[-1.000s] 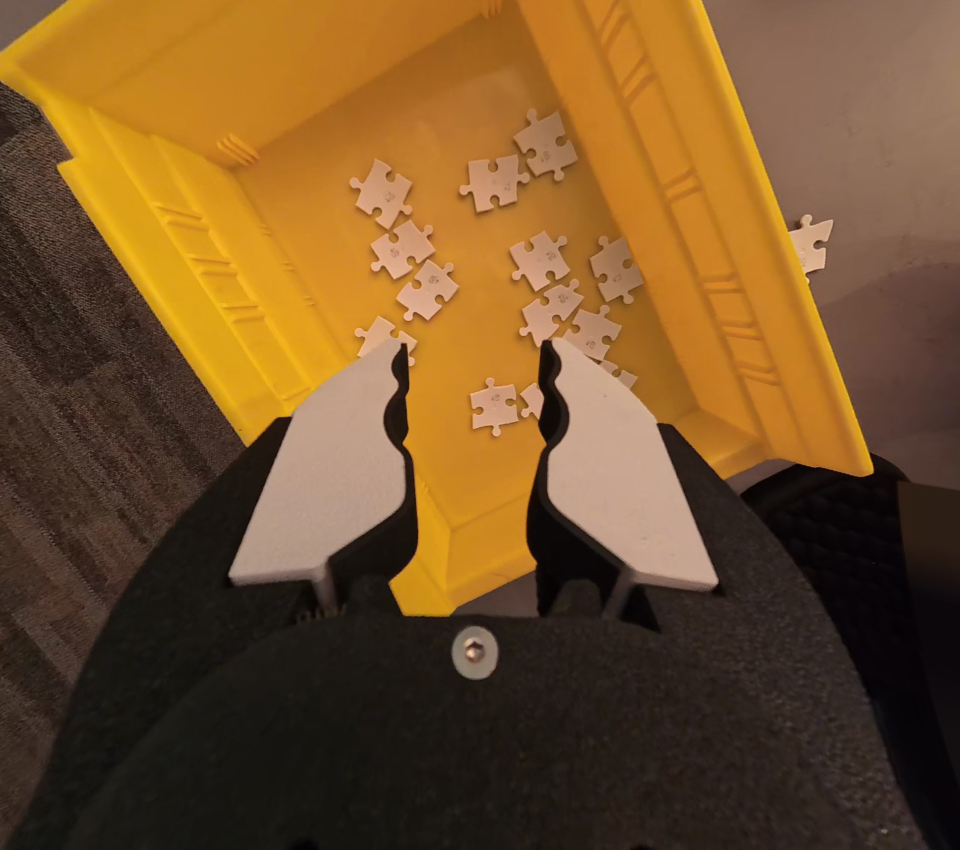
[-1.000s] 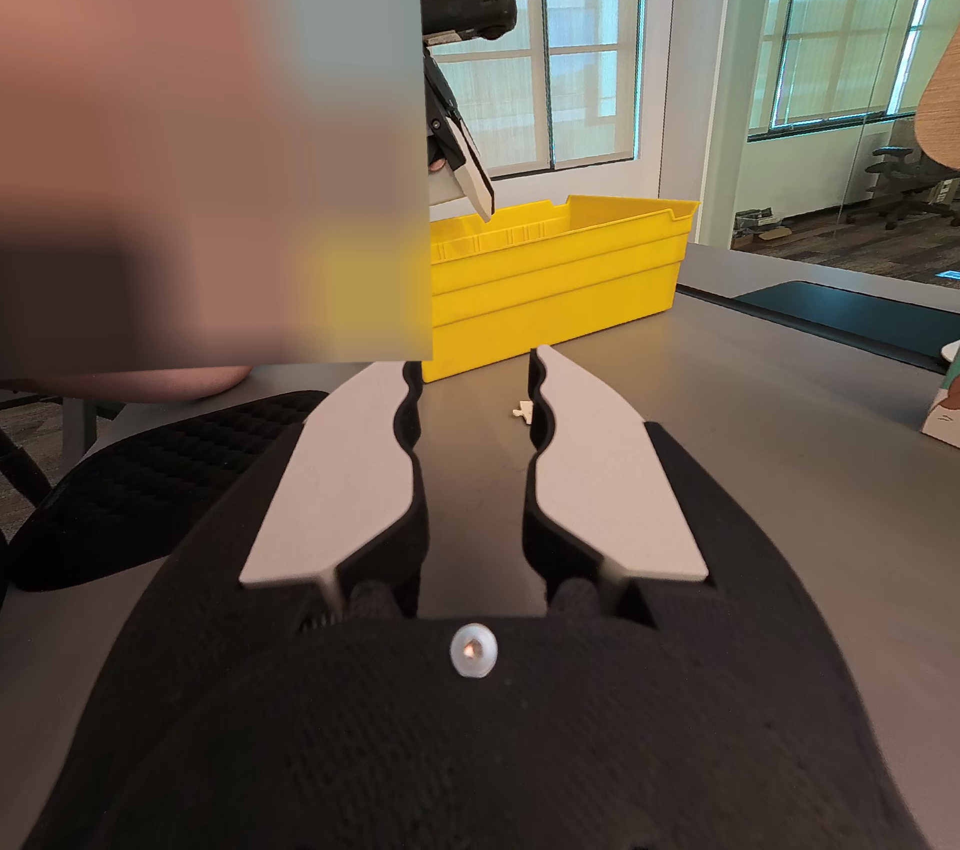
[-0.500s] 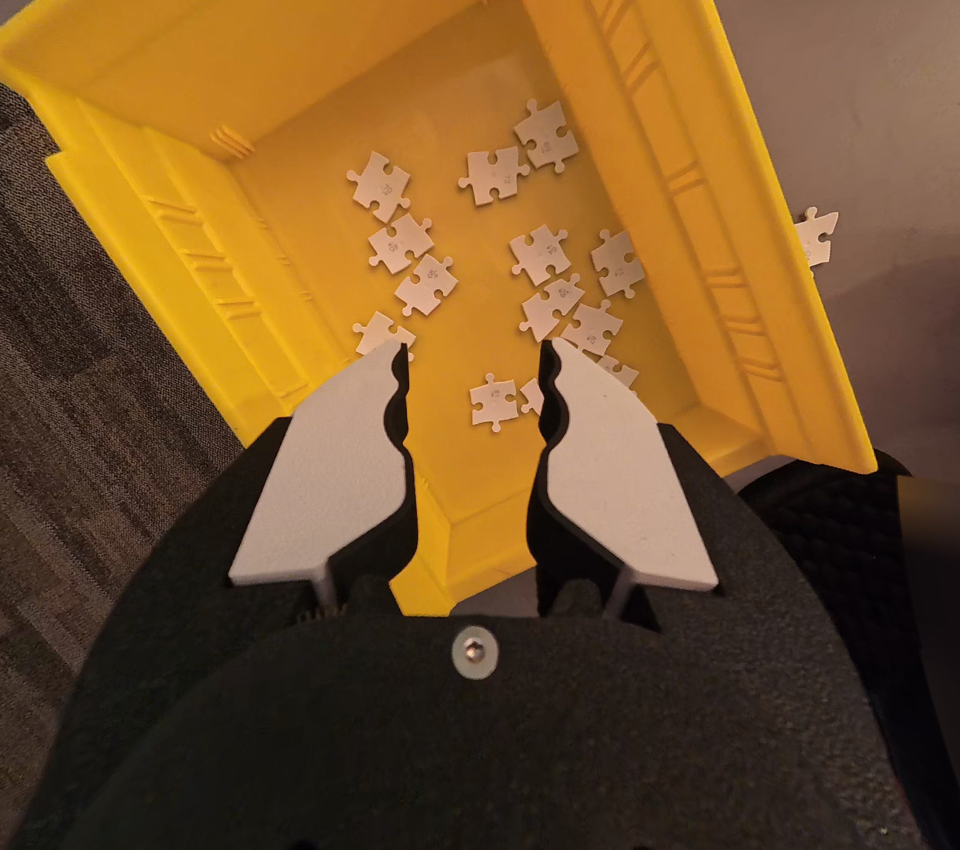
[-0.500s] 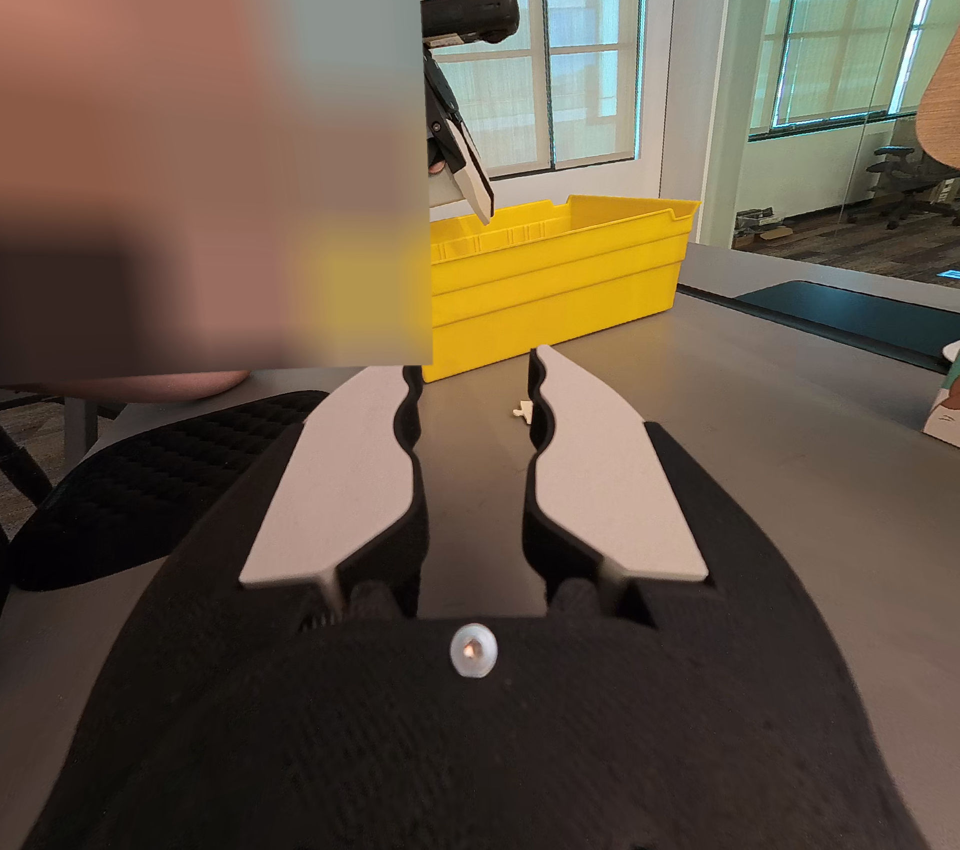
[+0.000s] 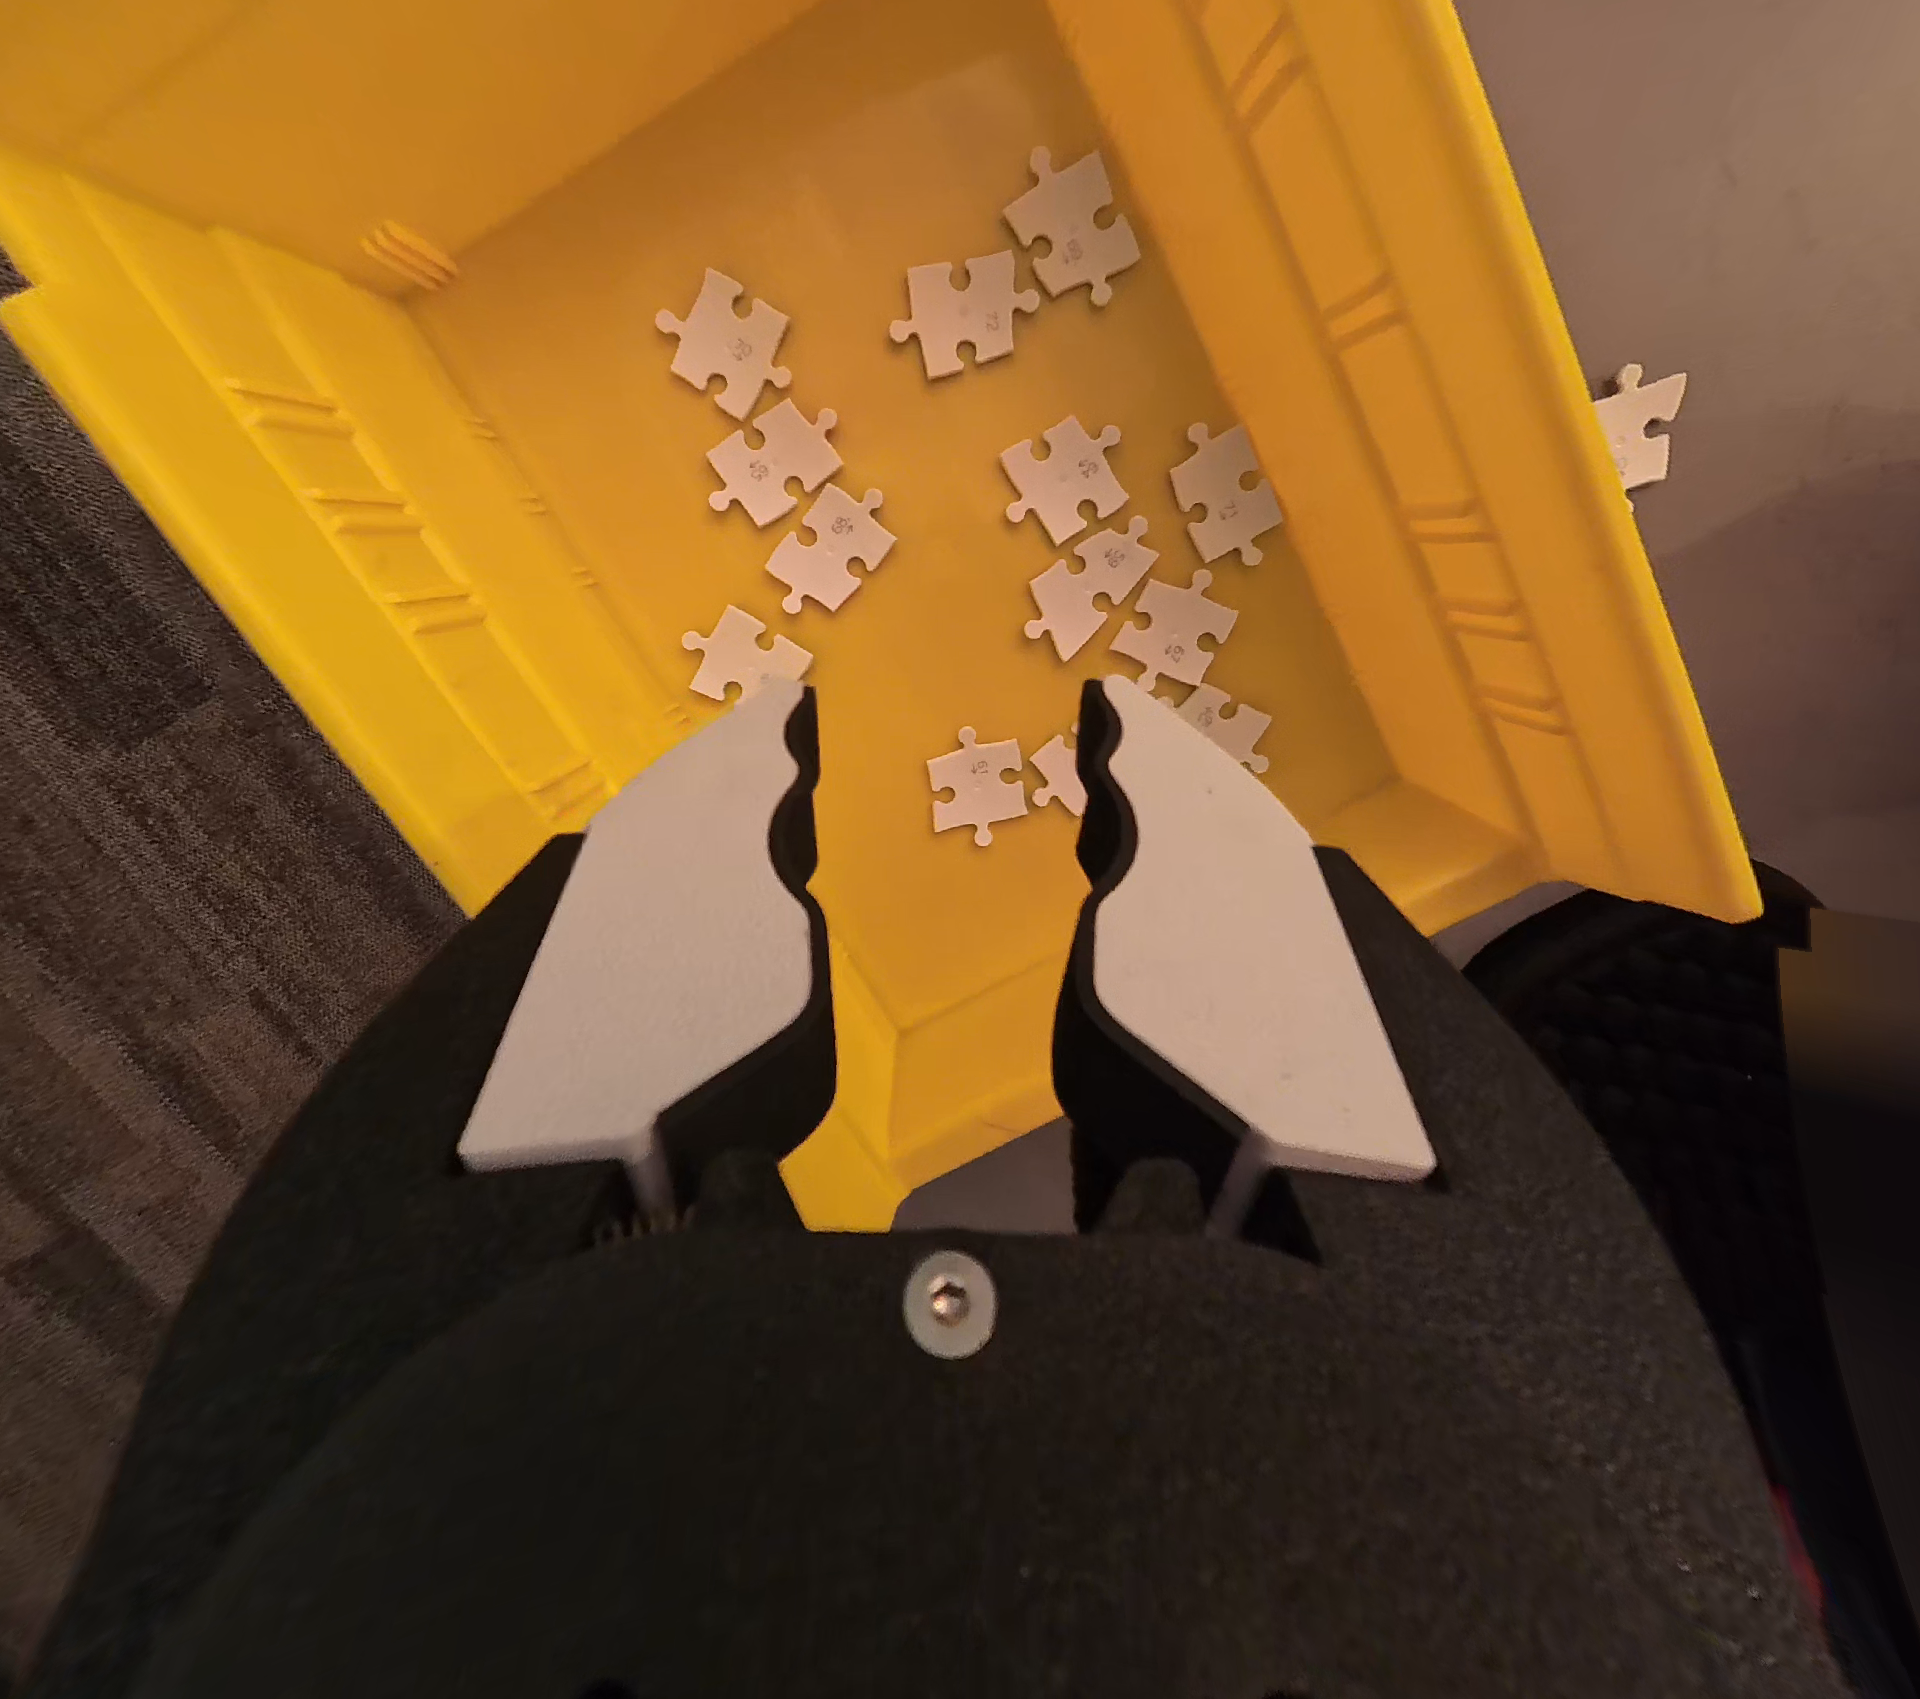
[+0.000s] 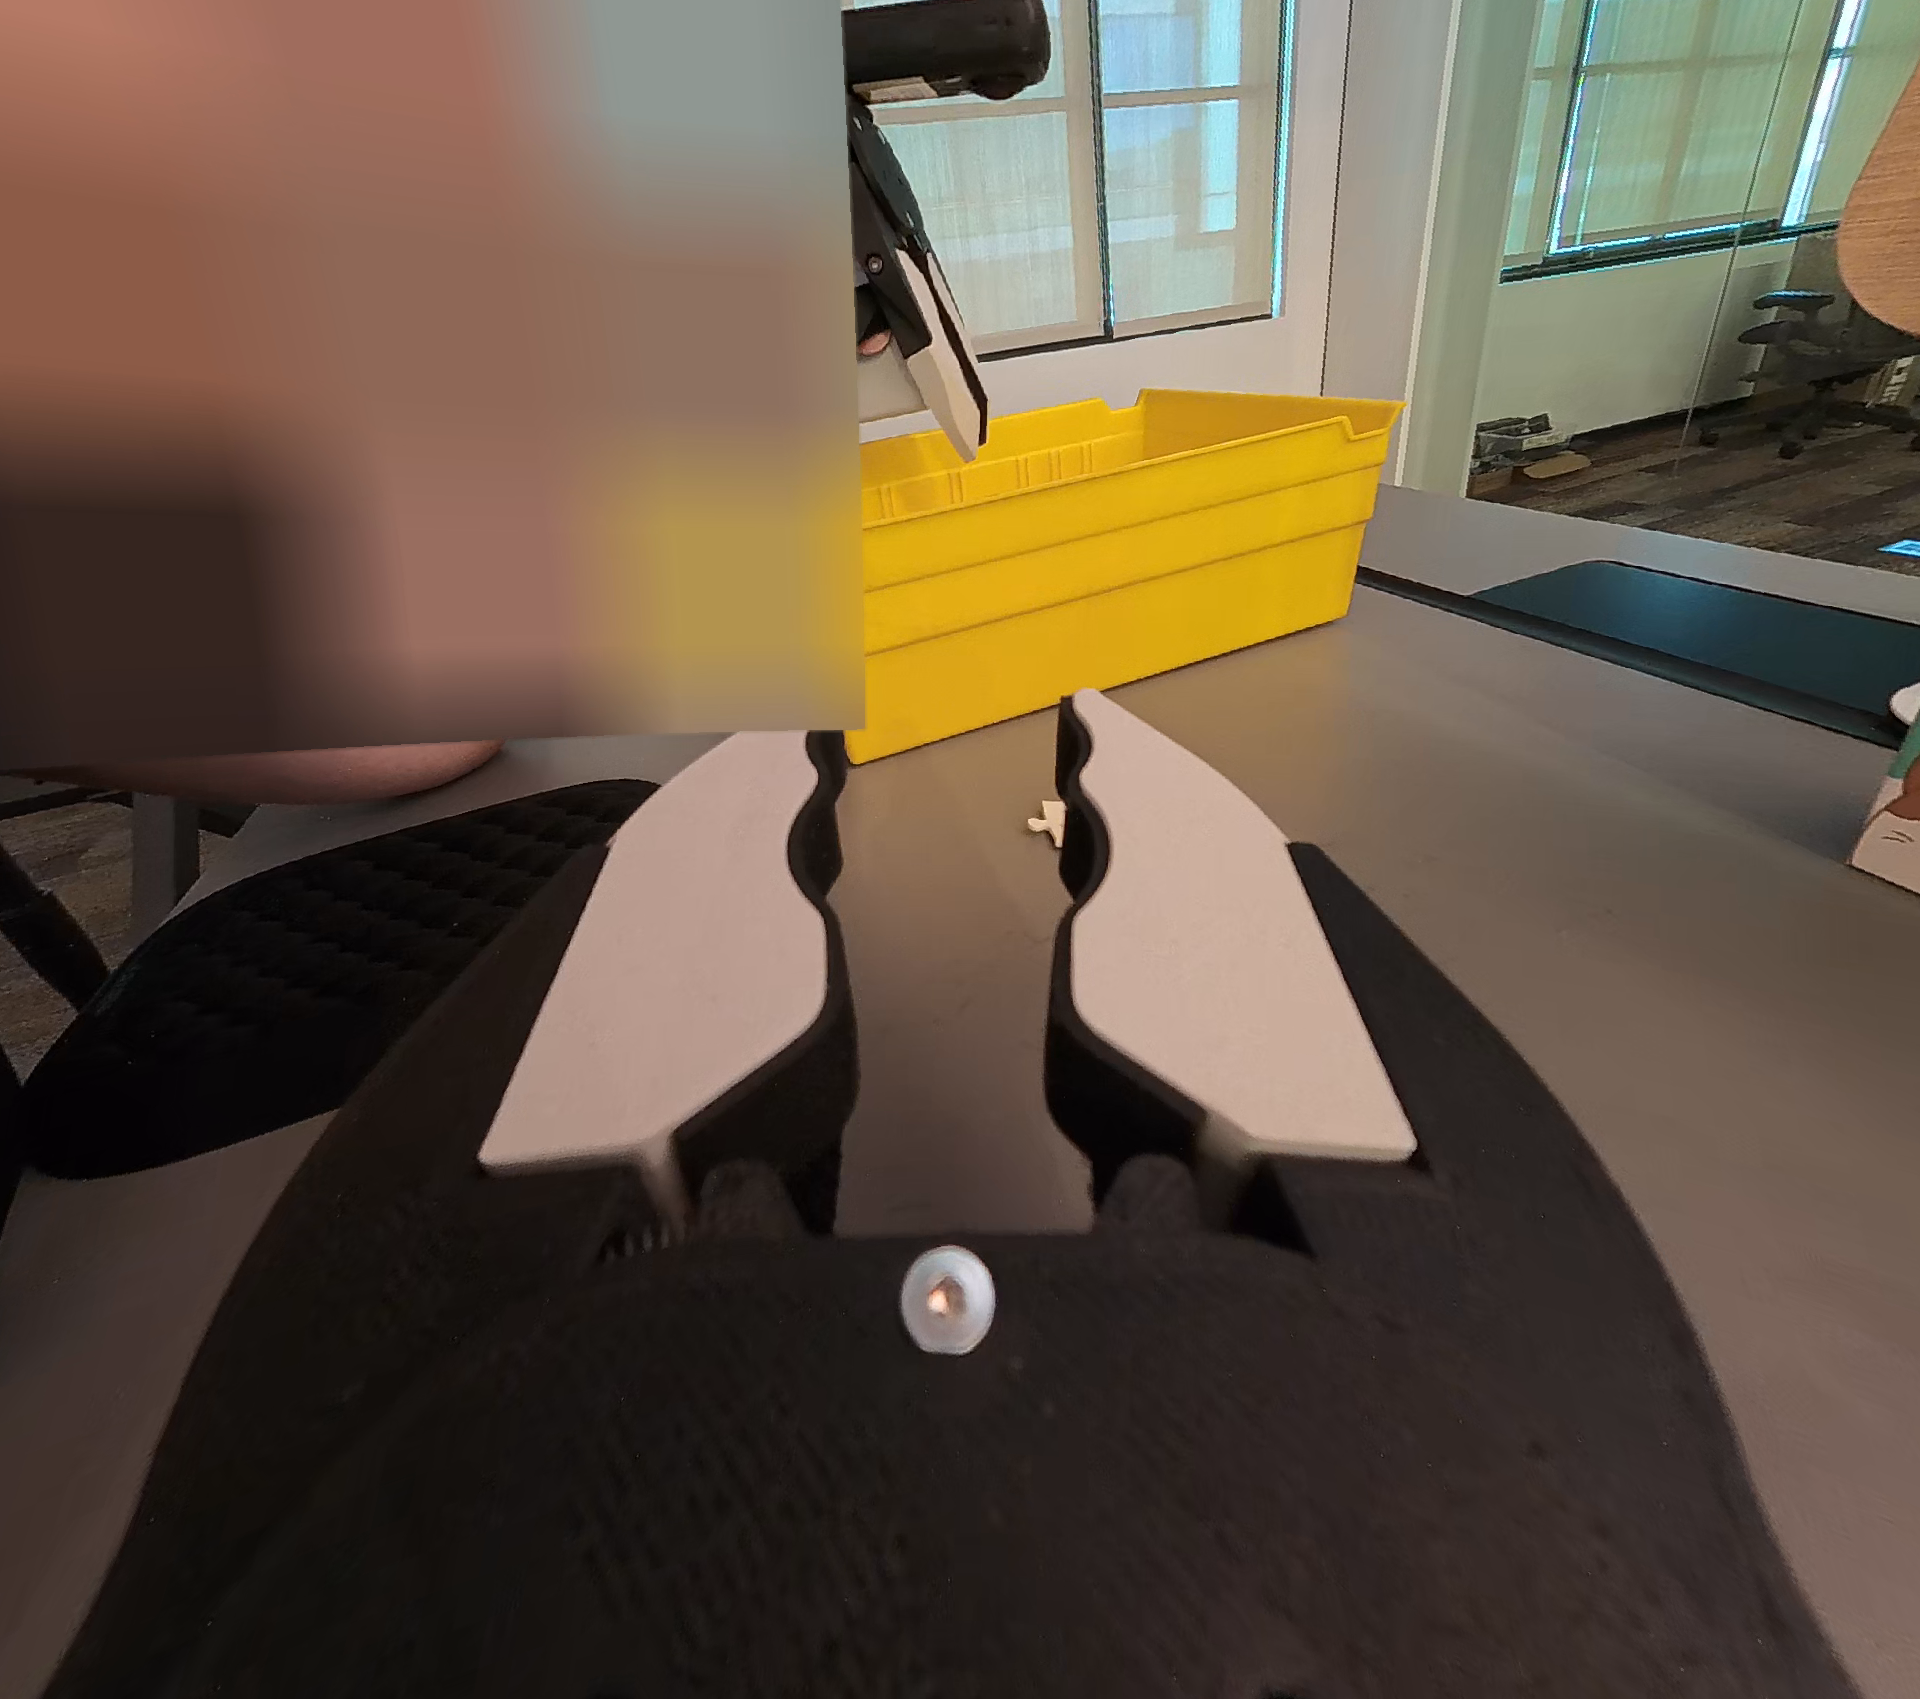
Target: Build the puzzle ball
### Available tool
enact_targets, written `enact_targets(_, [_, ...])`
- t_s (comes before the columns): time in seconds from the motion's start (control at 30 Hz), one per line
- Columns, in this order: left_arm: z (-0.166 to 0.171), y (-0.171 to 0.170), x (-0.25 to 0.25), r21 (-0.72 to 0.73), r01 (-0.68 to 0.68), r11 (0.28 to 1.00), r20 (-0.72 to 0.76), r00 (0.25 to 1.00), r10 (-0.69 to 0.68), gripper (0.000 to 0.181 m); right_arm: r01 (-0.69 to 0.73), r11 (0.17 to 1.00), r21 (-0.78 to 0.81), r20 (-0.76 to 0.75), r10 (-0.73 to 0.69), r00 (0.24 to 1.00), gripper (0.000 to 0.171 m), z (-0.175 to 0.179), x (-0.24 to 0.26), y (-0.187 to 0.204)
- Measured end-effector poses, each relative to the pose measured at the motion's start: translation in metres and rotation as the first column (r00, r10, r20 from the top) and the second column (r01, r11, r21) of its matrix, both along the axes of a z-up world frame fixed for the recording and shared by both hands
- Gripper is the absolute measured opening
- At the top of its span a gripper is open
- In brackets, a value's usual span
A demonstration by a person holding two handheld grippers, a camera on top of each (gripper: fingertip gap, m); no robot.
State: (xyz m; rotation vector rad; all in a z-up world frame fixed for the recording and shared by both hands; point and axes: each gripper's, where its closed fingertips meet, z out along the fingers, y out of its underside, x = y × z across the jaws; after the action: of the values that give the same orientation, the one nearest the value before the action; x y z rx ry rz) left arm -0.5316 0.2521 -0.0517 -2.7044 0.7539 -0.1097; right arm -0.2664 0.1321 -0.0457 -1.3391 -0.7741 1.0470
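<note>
A yellow bin [image 5: 520, 91] holds several white puzzle pieces [image 5: 1065, 477] scattered on its floor. My left gripper [image 5: 943, 699] is open and empty, hovering above the bin's near end and pointing down into it. One small piece [image 5: 977, 784] lies just beyond its fingertips. A single loose piece [image 5: 1642, 423] lies on the grey table outside the bin's right wall. My right gripper [image 6: 940, 719] is open and empty, low over the table, facing the bin [image 6: 1112, 569]. The loose piece [image 6: 1047, 821] lies just by its right fingertip. The left gripper [image 6: 951, 387] shows above the bin there.
The grey table [image 6: 1558, 818] stretches right of the bin. A black mesh chair [image 6: 291, 953] stands at the table's left edge. A dark mat [image 6: 1704, 621] lies at the far right. Carpet floor [image 5: 156, 818] shows left of the bin. A blurred patch covers the upper left.
My left gripper has drifted slightly, so the bin and pieces shifted a little in its view. The right gripper has not moved.
</note>
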Motion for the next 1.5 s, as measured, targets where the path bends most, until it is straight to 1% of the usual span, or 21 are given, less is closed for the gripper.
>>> enact_targets(0.07, [-0.007,-0.005,0.002,-0.036,0.054,0.998,-0.014,0.998,-0.054,0.042,0.0,1.0,0.0,-0.001,0.0,1.0,0.039,0.0,0.0,0.0])
enact_targets(0.1, [-0.014,-0.009,0.005,-0.062,0.121,0.991,-0.024,0.992,-0.123,0.039,-0.001,1.0,-0.001,-0.001,0.001,1.0,0.039,0.0,0.0,0.0])
enact_targets(0.13, [-0.024,-0.012,0.008,-0.087,0.216,0.972,-0.04,0.975,-0.221,0.039,-0.002,1.0,0.0,-0.001,0.002,1.0,0.039,0.0,0.0,0.0])
enact_targets(0.17, [-0.035,-0.01,0.01,-0.092,0.313,0.945,-0.08,0.944,-0.32,0.041,-0.006,1.0,0.001,-0.001,0.006,1.0,0.039,0.0,0.0,-0.001])
enact_targets(0.23, [-0.052,-0.006,0.016,-0.086,0.455,0.886,-0.148,0.874,-0.463,0.045,-0.01,1.0,0.0,-0.003,0.01,1.0,0.039,0.0,0.0,-0.001])
enact_targets(0.27, [-0.057,-0.008,0.021,-0.09,0.508,0.856,-0.156,0.842,-0.516,0.041,-0.011,1.0,0.0,-0.006,0.011,1.0,0.039,0.001,0.0,-0.001])
enact_targets(0.33, [-0.063,-0.008,0.029,-0.09,0.569,0.817,-0.161,0.802,-0.576,0.039,-0.013,1.0,0.002,-0.01,0.013,1.0,0.039,0.001,0.0,-0.001])
enact_targets(0.43, [-0.075,-0.017,0.037,-0.132,0.622,0.772,-0.114,0.764,-0.635,0.041,-0.019,1.0,0.003,-0.015,0.019,1.0,0.039,0.001,0.001,-0.002])
enact_targets(0.47, [-0.079,-0.019,0.036,-0.156,0.624,0.766,-0.11,0.759,-0.641,0.041,-0.02,1.0,0.004,-0.019,0.02,1.0,0.039,0.002,0.001,-0.002])
enact_targets(0.53, [-0.087,-0.017,0.028,-0.192,0.602,0.775,-0.145,0.763,-0.629,0.042,-0.023,1.0,0.004,-0.024,0.024,0.999,0.039,0.002,0.001,-0.003])
enact_targets(0.6, [-0.091,-0.013,0.025,-0.2,0.599,0.776,-0.168,0.759,-0.629,0.041,-0.026,1.0,0.003,-0.028,0.026,0.999,0.039,0.003,0.002,-0.003])
enact_targets(0.73, [-0.097,-0.014,0.029,-0.206,0.617,0.76,-0.142,0.749,-0.647,0.039,-0.027,1.0,-0.005,-0.037,0.027,0.999,0.039,0.003,0.003,-0.002])
enact_targets(0.97, [-0.097,-0.014,0.03,-0.189,0.632,0.752,-0.138,0.741,-0.658,0.037,-0.031,0.999,-0.011,-0.044,0.03,0.999,0.039,0.004,0.003,-0.002])
enact_targets(1.0, [-0.097,-0.014,0.03,-0.185,0.635,0.75,-0.134,0.74,-0.659,0.034,-0.031,0.999,-0.012,-0.043,0.031,0.999,0.039,0.004,0.003,-0.002])
enact_targets(1.03, [-0.097,-0.014,0.03,-0.183,0.638,0.748,-0.132,0.738,-0.662,0.024,-0.031,0.999,-0.012,-0.044,0.031,0.999,0.039,0.004,0.003,-0.002])
enact_targets(1.23, [-0.097,-0.015,0.027,-0.195,0.641,0.743,-0.166,0.725,-0.669,0.024,-0.033,0.999,-0.01,-0.044,0.033,0.999,0.039,0.004,0.003,-0.002])
enact_targets(1.3, [-0.093,-0.015,0.024,-0.189,0.635,0.749,-0.182,0.727,-0.663,0.024,-0.035,0.999,-0.009,-0.043,0.035,0.998,0.039,0.004,0.003,-0.002])
enact_targets(1.37, [-0.082,-0.014,0.022,-0.146,0.632,0.761,-0.191,0.737,-0.648,0.024,-0.037,0.999,-0.006,-0.04,0.037,0.999,0.039,0.004,0.003,-0.003])
enact_targets(1.43, [-0.064,-0.012,0.023,-0.074,0.634,0.77,-0.203,0.746,-0.634,0.024,-0.042,0.999,-0.007,-0.031,0.042,0.999,0.039,0.003,0.001,-0.003])
enact_targets(1.5, [-0.04,-0.014,0.028,0.02,0.651,0.759,-0.231,0.742,-0.63,0.024,-0.044,0.999,-0.01,-0.019,0.044,0.999,0.039,0.002,0.0,-0.003])
